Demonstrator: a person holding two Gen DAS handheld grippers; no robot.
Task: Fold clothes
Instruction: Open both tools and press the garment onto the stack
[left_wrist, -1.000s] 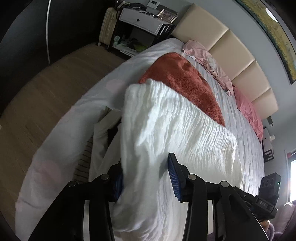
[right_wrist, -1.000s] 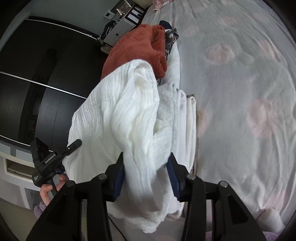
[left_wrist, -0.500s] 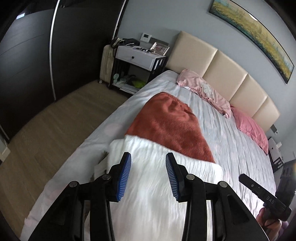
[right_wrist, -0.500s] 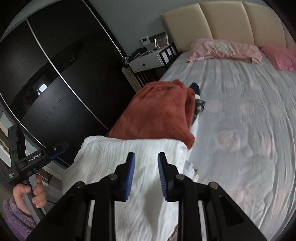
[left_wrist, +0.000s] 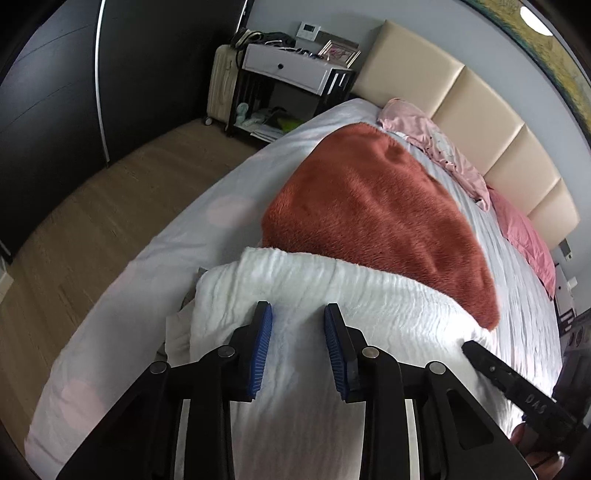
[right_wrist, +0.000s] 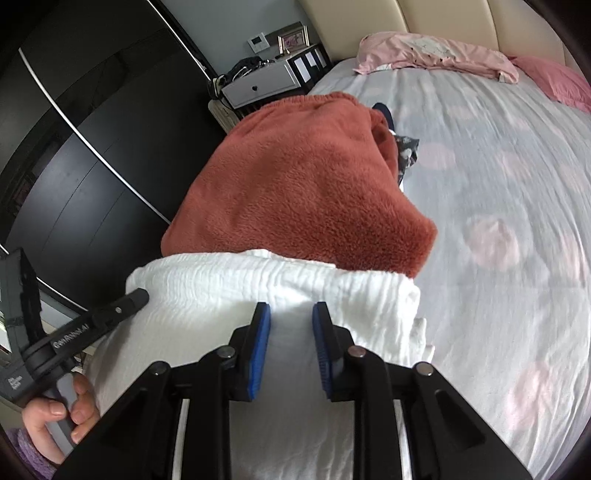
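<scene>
White crinkled garment (left_wrist: 332, 295) lies on the bed (left_wrist: 155, 258) near its foot-side edge, spread across the front of both views, its far edge lapping over the near end of a rust-red fleece (left_wrist: 369, 206) that lies further up the bed toward the pink clothing (left_wrist: 436, 147) by the headboard. It looks like a light, thin, puckered cotton: soft and limp, likely to sag and bunch when lifted, not slippery, and in no way fragile, so a firm pinch should do no harm. The left gripper (left_wrist: 298, 339) hovers above it with its blue-padded fingers (left_wrist: 260, 347) apart and nothing between them; the right gripper (right_wrist: 291, 336) does the same, its fingers (right_wrist: 258, 343) parted over bare cloth. Whether either pad touches the fabric I cannot tell. The far edge looks thickened, as if doubled over. For another fold, the best holds seem to be the two corners of one edge, one gripper at each, taking all layers at once so that the cloth stays taut between them. A pinch mid-panel would probably lift only the top layer and spoil the stack.
</scene>
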